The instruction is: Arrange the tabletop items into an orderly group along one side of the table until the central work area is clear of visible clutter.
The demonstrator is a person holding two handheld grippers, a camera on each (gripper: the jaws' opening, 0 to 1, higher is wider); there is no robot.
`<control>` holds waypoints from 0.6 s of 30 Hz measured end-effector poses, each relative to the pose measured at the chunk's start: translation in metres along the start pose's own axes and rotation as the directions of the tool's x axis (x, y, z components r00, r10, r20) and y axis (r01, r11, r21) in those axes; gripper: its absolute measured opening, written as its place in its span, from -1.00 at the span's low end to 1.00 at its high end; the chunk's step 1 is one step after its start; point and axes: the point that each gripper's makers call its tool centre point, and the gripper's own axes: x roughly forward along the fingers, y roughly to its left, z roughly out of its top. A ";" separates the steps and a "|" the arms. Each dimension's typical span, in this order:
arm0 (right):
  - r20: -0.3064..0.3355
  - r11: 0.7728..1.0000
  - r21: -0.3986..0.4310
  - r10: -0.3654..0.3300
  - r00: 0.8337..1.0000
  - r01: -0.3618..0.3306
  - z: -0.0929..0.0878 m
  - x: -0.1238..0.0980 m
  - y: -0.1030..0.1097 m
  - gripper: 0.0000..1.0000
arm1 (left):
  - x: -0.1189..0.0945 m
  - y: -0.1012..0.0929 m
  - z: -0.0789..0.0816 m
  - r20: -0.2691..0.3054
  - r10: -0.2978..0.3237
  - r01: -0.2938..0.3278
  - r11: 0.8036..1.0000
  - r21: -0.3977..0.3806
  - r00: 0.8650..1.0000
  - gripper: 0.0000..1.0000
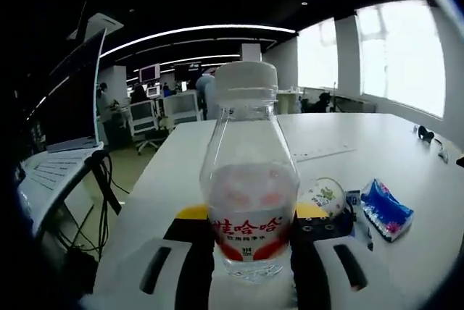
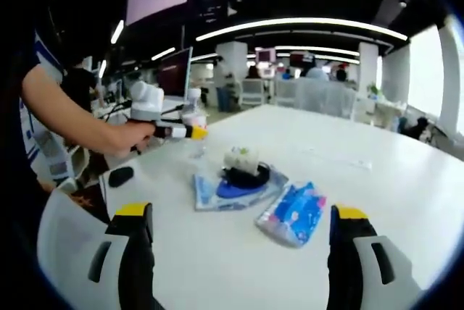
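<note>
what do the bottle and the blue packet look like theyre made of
Bottle: clear, glossy plastic by the look, since the room shows through it; white ribbed cap, probably plastic. Blue packet: thin shiny plastic film, judging by its crinkles and glare.

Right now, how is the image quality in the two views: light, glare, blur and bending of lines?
Left gripper view: the windows are blown out white, the water bottle between the jaws is close and slightly soft, and the ceiling lights curve strongly. Right gripper view: even light, the blue tissue pack fairly sharp, the table edges bent by the fisheye.
</note>
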 end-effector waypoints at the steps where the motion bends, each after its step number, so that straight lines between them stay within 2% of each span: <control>1: -0.001 1.000 0.003 -0.002 1.000 0.002 0.000 0.000 -0.001 1.00 | 0.001 0.003 0.000 0.002 0.010 -0.010 1.000 -0.009 1.000 -0.21; 10: -0.012 1.000 0.018 -0.004 1.000 0.004 -0.005 0.004 -0.003 1.00 | 0.016 0.021 -0.007 -0.016 0.077 -0.078 0.996 -0.042 0.997 -0.21; 18: -0.029 0.999 0.032 0.000 1.000 0.000 -0.014 0.006 -0.003 1.00 | 0.021 0.027 -0.012 -0.026 0.088 -0.089 0.995 -0.038 0.996 -0.21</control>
